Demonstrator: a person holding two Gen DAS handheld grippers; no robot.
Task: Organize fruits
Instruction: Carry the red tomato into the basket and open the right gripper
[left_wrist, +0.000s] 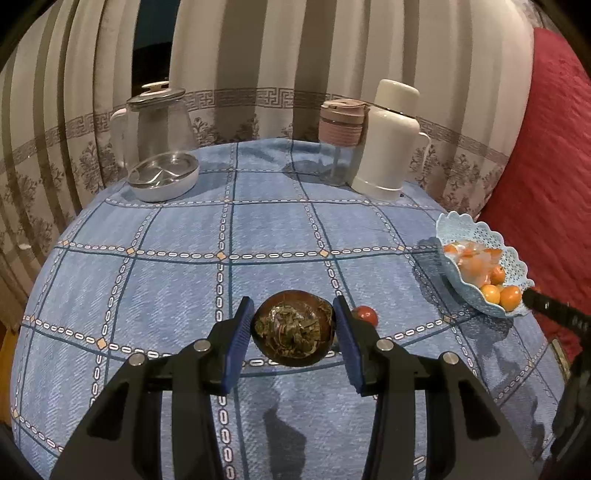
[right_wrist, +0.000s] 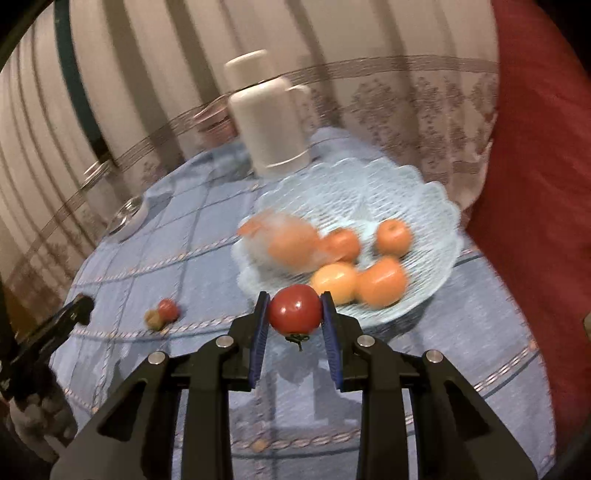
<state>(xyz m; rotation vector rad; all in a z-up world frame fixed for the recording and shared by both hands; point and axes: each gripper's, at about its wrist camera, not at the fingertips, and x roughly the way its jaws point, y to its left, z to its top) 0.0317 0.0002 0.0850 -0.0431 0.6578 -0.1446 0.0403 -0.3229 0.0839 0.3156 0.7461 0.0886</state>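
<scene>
My left gripper (left_wrist: 292, 304) is shut on a round brown fruit (left_wrist: 293, 328) with a dry, leafy top, held over the blue checked cloth. A small red tomato (left_wrist: 366, 315) lies on the cloth just behind its right finger. My right gripper (right_wrist: 294, 295) is shut on a red tomato (right_wrist: 294, 310), stem down, just in front of the pale blue lattice basket (right_wrist: 424, 192). The basket holds several orange fruits (right_wrist: 380, 282) and a plastic bag of more (right_wrist: 284, 240). On the cloth at left lie another red tomato (right_wrist: 168, 308) and a small brownish thing (right_wrist: 153, 319).
At the table's back stand a glass kettle (left_wrist: 159, 122), a white dish with a metal lid (left_wrist: 162, 175), a pink-capped bottle (left_wrist: 340, 144) and a white thermos (left_wrist: 388, 136). A red cushion (left_wrist: 546, 147) rises beside the basket (left_wrist: 454, 221). Curtains hang behind.
</scene>
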